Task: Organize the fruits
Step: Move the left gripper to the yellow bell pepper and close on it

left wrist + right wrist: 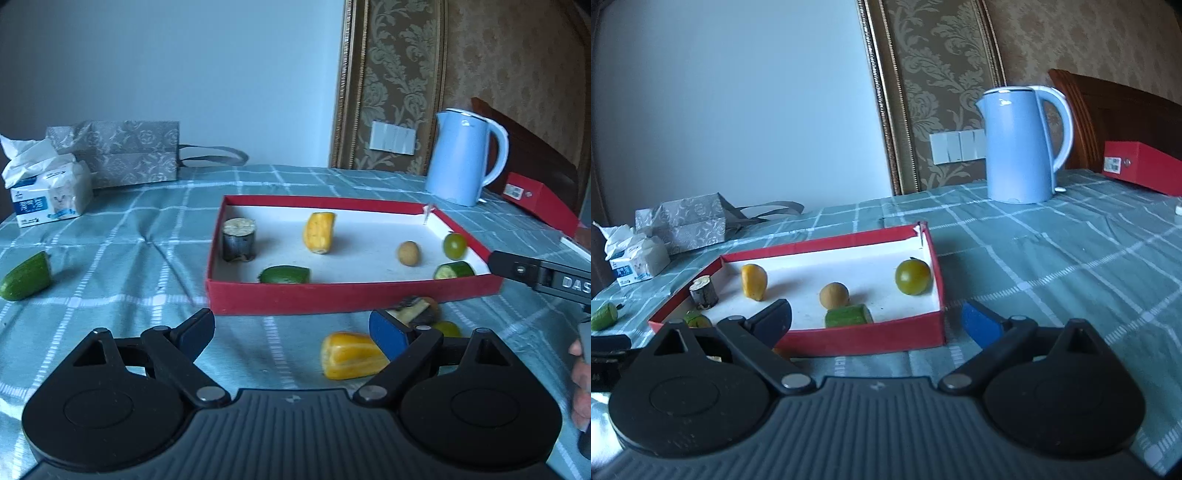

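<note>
1. Surface (295,184) w/ teal checked cloth carries everything.
2. Blue kettle (1019,147) stands at the far right, well apart from the fruit.
3. Red tray (351,295), white inside, sits mid-surface. Inside: dark cylinder chunk (239,240) at left, yellow pepper piece (319,232), cucumber piece (285,274) by the near wall, brown round fruit (408,253), green tomato (454,245), and a 2nd cucumber piece (453,270) in the near right corner.
4. Left tongs (295,334): open wide, gripping nothing, just short of the tray's near wall.
5. Right tongs (877,323): open too, nothing gripped, at the tray's near right corner.
6. Outside the tray: yellow pepper (351,356) near the left tongs' right finger, dark peeled chunk (415,310) just behind it, and a loose cucumber half (26,277) far left.
</note>
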`<state>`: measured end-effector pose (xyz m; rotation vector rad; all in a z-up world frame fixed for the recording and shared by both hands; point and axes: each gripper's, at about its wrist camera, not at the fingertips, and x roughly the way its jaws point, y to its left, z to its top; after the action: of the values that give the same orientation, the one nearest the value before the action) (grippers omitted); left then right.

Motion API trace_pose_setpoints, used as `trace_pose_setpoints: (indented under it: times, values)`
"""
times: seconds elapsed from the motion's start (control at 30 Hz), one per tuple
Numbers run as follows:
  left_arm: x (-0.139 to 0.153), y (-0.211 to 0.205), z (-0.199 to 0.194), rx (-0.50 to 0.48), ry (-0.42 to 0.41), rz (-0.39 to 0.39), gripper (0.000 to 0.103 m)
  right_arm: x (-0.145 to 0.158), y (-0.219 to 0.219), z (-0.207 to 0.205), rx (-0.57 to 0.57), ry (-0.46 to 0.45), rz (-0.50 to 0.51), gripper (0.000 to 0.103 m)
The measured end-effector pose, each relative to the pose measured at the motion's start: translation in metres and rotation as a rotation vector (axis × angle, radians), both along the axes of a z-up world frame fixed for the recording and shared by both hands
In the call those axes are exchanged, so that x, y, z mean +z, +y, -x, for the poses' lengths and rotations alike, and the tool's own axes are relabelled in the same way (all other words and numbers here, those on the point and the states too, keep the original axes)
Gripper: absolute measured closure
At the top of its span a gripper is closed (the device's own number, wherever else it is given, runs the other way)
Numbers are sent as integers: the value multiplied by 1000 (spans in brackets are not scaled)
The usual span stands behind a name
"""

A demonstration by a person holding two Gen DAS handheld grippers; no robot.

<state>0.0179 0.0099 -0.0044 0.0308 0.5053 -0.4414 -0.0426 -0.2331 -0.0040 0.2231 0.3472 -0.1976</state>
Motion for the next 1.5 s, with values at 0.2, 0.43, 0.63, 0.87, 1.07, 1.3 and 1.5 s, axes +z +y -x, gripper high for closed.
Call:
trace_pose_setpoints:
  times: [0.2, 0.43, 0.63, 0.87, 1.07, 1.3, 1.5]
  values:
    - [-3, -17, 7, -41, -3, -36, 12, -1, -3, 0, -13, 0, -17, 0]
    - [-11, -31, 5, -41, 18, -101, 12, 0, -2, 1, -10, -9, -18, 0]
    - [-16, -40, -1, -41, 59, -117, 12, 0, -1, 2, -4, -12, -17, 0]
    - [-18, -42, -5, -19, 82, -121, 12, -1, 0, 0, -2, -7, -17, 0]
    - [-17, -46, -3, -36, 72, -137, 32, -2, 0, -2, -4, 7, -18, 0]
    - [-17, -52, 2, -67, 57, -142, 50, -3, -1, -2, -5, 9, -16, 0]
    - [-16, -52, 4, -79, 55, -138, 55, -3, 0, -2, -6, 9, -15, 0]
